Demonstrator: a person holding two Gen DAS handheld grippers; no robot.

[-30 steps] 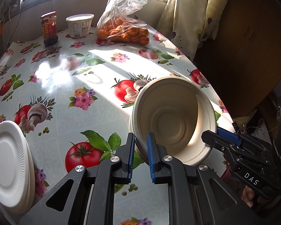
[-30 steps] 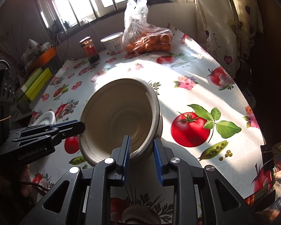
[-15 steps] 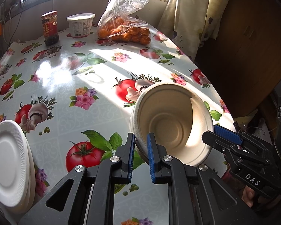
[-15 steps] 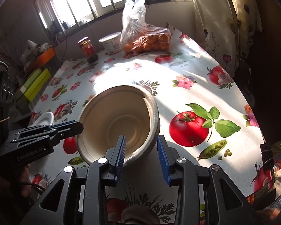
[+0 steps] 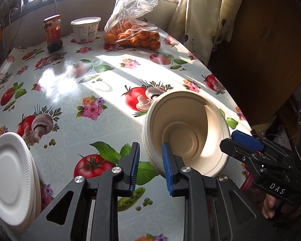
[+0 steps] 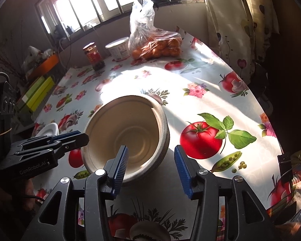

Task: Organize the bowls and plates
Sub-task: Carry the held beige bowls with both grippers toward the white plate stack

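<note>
Both tools point(image 5: 150, 166) point(image 6: 151, 166) ajar around bowl point(image 5: 185, 132)

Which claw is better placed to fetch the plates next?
Left. The plates lie close beside the left claw; from the right claw they sit beyond the left one. Both claws have just been opening, bowl rim between their jaws, unpressed.

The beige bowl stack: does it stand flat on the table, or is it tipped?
Flat. The beige bowl stack rests on the table, opening up, no pads pressing its rim.
</note>
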